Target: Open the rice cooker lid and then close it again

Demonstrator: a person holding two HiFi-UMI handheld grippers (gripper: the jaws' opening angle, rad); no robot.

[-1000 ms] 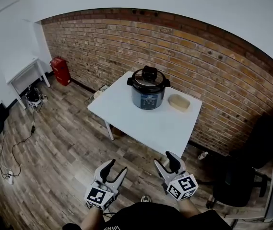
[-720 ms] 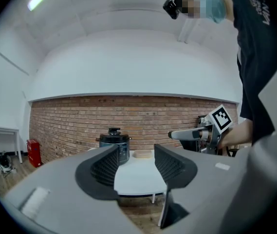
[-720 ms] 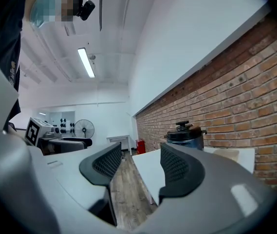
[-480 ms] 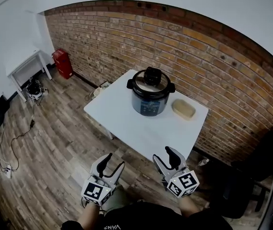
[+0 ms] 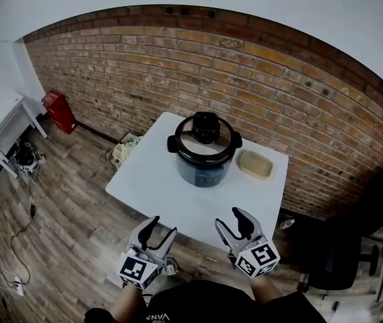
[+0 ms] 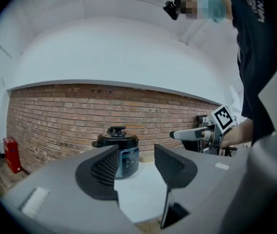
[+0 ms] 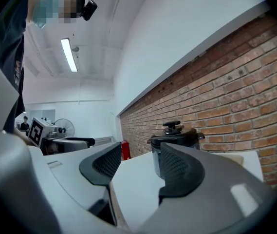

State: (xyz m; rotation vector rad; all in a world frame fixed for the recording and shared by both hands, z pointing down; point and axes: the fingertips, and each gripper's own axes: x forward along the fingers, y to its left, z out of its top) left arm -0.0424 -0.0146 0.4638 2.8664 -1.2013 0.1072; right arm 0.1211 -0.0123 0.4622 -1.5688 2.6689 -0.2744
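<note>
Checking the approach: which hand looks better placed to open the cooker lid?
Right, marginally: the right gripper sits more nearly in line with the lid than the left gripper. Both are open, empty and far from it.

White sq table [image 5: 167, 197] ahead of me, standing on wood-plank floor [image 5: 63, 227], far side close to brick wall [image 5: 144, 66]. On top: dark rice cooker [image 5: 203, 155], lid [image 5: 204, 134] on, toward the back. Shallow tan dish [image 5: 254, 165] just beside it on the right, not touching.
</note>
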